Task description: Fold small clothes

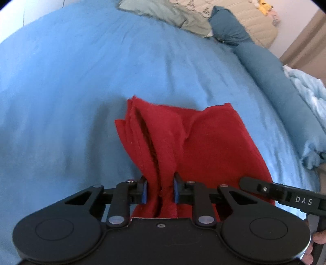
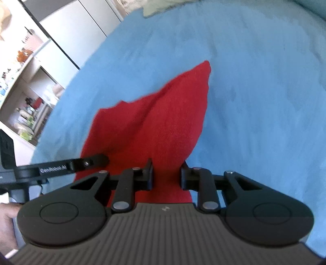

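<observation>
- Red fleecy cloth [image 1: 203,142], partly folded, spread over the light blue bed sheet [image 1: 71,91] — centre of the left wrist view, layered edges bunched at its left side.
- Left claw [image 1: 160,189] clenched on a gathered red fold, blue pads pressing both sides.
- Right claw [image 2: 166,176] gripping the same cloth's near edge — lower centre of the right wrist view.
- Teal pillows [image 1: 234,30] at upper right; shelving [image 2: 30,91] at left edge.

A blue bed sheet [image 1: 81,81] covers the bed. Darker blue pillows [image 1: 254,55] and a pale green cloth [image 1: 163,12] lie at its far edge. Cluttered shelves [image 2: 30,85], too blurred to read, stand beside the bed.
</observation>
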A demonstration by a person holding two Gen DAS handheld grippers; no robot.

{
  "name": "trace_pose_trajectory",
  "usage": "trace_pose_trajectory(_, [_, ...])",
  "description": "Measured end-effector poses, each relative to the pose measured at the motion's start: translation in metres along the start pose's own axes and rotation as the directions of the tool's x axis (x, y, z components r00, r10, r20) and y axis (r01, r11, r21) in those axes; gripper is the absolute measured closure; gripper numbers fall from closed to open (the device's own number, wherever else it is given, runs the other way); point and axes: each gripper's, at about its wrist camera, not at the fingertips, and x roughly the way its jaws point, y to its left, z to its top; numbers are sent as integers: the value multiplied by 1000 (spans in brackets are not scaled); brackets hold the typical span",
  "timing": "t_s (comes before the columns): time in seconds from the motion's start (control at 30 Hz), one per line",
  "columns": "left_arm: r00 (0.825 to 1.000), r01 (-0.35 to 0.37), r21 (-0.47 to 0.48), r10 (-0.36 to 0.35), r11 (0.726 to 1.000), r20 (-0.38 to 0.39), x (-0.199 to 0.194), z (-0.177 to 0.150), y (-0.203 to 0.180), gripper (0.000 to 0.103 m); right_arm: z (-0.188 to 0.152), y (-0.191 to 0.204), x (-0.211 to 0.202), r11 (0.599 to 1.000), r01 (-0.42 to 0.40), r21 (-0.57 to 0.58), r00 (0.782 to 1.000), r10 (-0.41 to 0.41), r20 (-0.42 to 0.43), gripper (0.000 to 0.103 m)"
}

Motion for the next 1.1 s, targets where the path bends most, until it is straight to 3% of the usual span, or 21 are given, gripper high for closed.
trace_pose_trajectory(0.2, [998, 27, 67, -31, 997, 49, -51, -38, -49, 79, -24, -1, -76, 1000, -5, -4, 999, 5, 53, 64])
trace_pose_trajectory(0.43, [1000, 19, 50, -19, 999, 8, -65, -117, -104, 78, -88, -31, -147, 996, 86, -34, 996, -86, 5, 64])
trace_pose_trajectory(0.57, [999, -25, 56, 27, 998, -36, -36, -157, -116, 78, -135, -62, -141, 991, 132, -14, 990, -133, -49, 63])
trace_pose_trajectory(0.67, [996, -82, 43, 83, 996, -17, -31, -172, -115, 75, -158, -88, -134, 991, 130, 23, 990, -129, -53, 59])
trace_pose_trajectory(0.77, [994, -112, 43, 112, 993, 6, -36, -168, -117, 67, -159, -97, -135, 993, 107, 38, 993, -106, -46, 52])
trace_pose_trajectory(0.83, [988, -152, 79, 150, 985, 37, -46, -166, -117, 50, -155, -94, -139, 994, 106, 19, 994, -106, -31, 39])
trace_pose_trajectory(0.87, [985, -168, 94, 164, 981, 54, -51, -166, -116, 43, -156, -94, -144, 994, 105, 2, 994, -105, -17, 28])
trace_pose_trajectory(0.9, [981, -186, 103, 179, 977, 69, -55, -165, -115, 29, -155, -93, -152, 993, 120, -18, 993, -120, 1, 21])
trace_pose_trajectory(0.93, [977, -204, 106, 195, 973, 84, -57, -165, -114, 24, -154, -87, -154, 990, 139, -35, 990, -138, 17, 14])
trace_pose_trajectory(1.1, [963, -258, 113, 247, 960, 105, -50, -180, -99, 24, -154, -96, -153, 980, 184, -74, 982, -180, 50, 14])
